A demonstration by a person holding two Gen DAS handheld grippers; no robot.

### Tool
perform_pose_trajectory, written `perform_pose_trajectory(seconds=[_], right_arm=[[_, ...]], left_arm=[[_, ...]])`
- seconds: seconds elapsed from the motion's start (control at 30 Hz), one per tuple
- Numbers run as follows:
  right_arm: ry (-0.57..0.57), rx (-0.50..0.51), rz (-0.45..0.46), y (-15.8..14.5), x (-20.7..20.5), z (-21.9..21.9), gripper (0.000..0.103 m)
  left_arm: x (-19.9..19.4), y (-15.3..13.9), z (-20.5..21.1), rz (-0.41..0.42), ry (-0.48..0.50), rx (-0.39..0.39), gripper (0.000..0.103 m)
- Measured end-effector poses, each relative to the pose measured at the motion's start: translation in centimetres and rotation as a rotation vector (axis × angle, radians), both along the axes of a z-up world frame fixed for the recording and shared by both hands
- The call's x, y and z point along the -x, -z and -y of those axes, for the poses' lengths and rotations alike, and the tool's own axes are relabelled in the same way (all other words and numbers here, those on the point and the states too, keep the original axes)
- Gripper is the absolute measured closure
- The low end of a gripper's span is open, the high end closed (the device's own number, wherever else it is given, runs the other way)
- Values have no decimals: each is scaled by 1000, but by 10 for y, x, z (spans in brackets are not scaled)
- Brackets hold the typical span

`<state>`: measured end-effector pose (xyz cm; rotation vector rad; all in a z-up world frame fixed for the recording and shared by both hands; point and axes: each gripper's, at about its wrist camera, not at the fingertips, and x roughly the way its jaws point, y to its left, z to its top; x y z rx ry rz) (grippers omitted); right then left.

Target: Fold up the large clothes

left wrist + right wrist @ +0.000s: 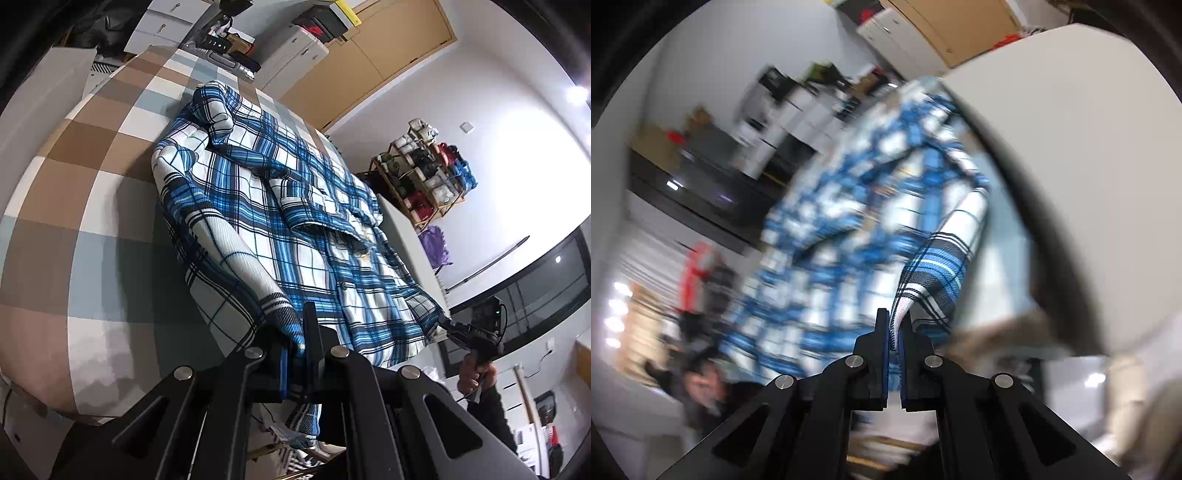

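A blue, white and black plaid shirt (pixel 288 206) lies spread on a bed with a brown, grey and white checked cover (pixel 74 229). My left gripper (pixel 301 332) is shut on the shirt's near hem corner, with cloth hanging below it. My right gripper (pixel 895 328) is shut on the shirt's other hem corner (pixel 934 273); it also shows in the left wrist view (pixel 452 326) at the right, held by a hand. The right wrist view is blurred by motion, and the shirt (pixel 849 229) stretches away from the fingers.
A wooden rack with bundled items (pixel 424 170) stands against the wall beyond the bed. White drawers and storage boxes (pixel 295 55) sit at the bed's far end. A white panel (pixel 1071 166) fills the right of the right wrist view. A person (pixel 705 384) shows at lower left there.
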<state>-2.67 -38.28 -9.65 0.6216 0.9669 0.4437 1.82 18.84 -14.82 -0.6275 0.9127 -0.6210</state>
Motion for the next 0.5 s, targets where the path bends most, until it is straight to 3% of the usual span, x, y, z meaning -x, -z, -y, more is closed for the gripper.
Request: perform_pose_trajectory(seconds=[0.07,0.23,0.33,0.4,0.5], right_arm=[[2,-35,-32,8,-7,-2,98],[43,69,-166,41,-25,-11,96],[67,80,-178,47,-27,-11,91],[74,97,-191,49,-27,-12,74],[91,98,-189,46,-26,-4,59]], left_arm=[[-1,2,-3,-9,-1,34,102],[-1,3,-4,-19,-2,40,102],[-2,2,-2,-21,1,32,102],[-2,3,0,-25,4,28,102],[-2,3,2,-24,4,22,102]])
